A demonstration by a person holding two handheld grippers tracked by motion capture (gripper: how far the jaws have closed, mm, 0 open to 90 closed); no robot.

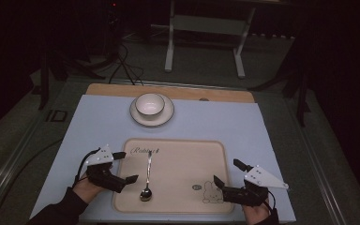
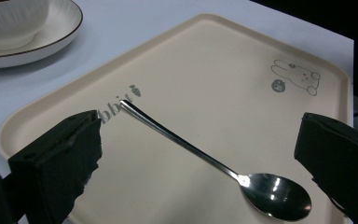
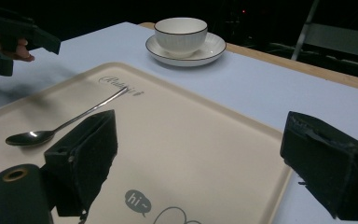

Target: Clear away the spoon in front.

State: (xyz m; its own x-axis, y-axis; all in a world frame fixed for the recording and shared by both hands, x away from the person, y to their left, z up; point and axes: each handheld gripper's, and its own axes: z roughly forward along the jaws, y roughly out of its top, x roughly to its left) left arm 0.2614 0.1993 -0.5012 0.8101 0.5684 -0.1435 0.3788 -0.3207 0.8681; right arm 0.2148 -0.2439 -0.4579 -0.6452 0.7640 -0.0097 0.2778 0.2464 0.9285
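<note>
tray (image 1: 178,199) mid open betw claws, only spoon (image 1: 147,180) near left, bowl (image 1: 149,104) far back

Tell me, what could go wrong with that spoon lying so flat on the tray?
The spoon lies flat on the smooth tray, so the open left gripper may find little to pinch; its jaws could skid off the thin handle or push the spoon across the tray. If it is lifted by the handle end, the heavier scoop might tip down and slip free. A carry toward the bowl could knock it on its saucer.
</note>
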